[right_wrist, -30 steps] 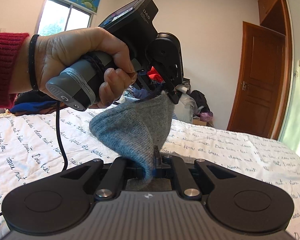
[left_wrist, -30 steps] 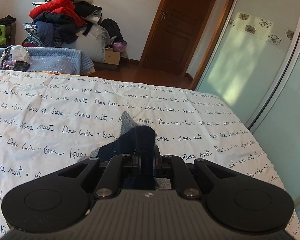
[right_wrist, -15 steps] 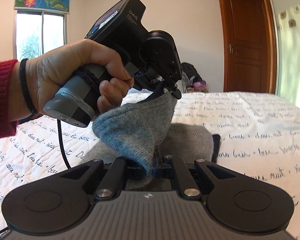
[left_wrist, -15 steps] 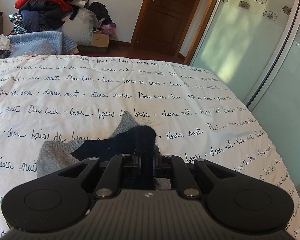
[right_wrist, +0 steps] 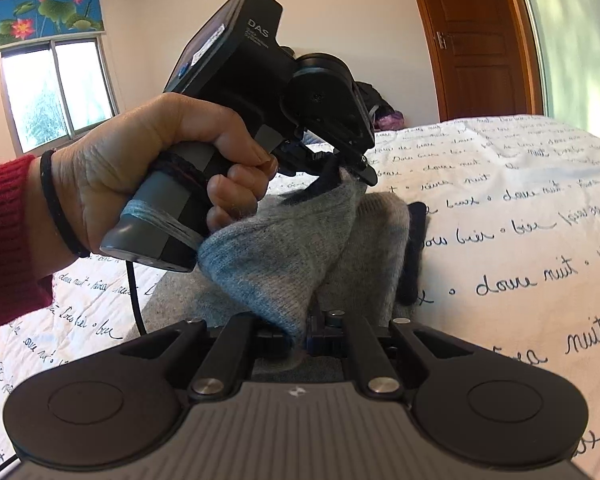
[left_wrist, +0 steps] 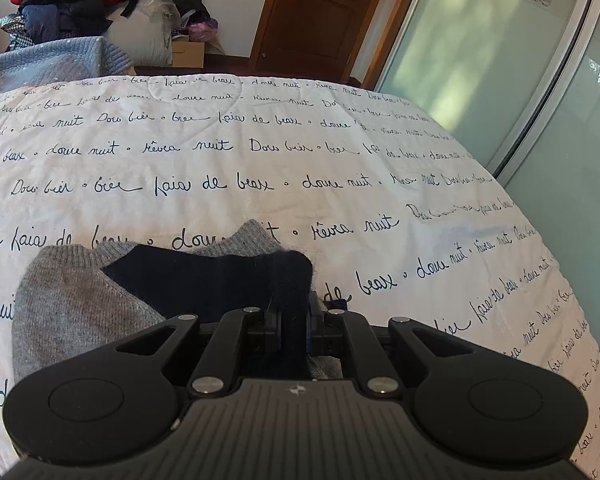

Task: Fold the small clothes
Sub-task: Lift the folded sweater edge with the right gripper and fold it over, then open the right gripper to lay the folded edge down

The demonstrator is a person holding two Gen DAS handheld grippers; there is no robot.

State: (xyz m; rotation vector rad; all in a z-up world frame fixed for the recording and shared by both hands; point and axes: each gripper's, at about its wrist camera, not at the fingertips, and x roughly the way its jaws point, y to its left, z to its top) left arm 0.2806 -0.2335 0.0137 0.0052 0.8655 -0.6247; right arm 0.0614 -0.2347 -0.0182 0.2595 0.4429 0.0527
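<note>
A grey knitted sock (left_wrist: pixel 80 300) with a dark navy part (left_wrist: pixel 220 280) is stretched between both grippers just above the bed. In the left wrist view my left gripper (left_wrist: pixel 293 320) is shut on the navy fabric, and the grey part spreads to the left over the quilt. The right wrist view has my right gripper (right_wrist: pixel 300 334) shut on the sock's grey end (right_wrist: pixel 280 248). There a hand (right_wrist: pixel 140 160) holds the left gripper (right_wrist: pixel 352 168) above, pinching the sock's other end. More grey fabric with a navy edge (right_wrist: pixel 414 256) rests on the quilt behind.
The bed carries a white quilt (left_wrist: pixel 260 160) printed with dark script. A pile of clothes (left_wrist: pixel 68 4) and a wooden door (left_wrist: pixel 320 12) stand beyond the far edge. Frosted sliding glass doors (left_wrist: pixel 500 80) run along the bed's right side. A window (right_wrist: pixel 56 92) is at the left.
Both grippers have come down toward the bed with the sock. More of the grey fabric now lies on the quilt. The right gripper's view has rolled.
</note>
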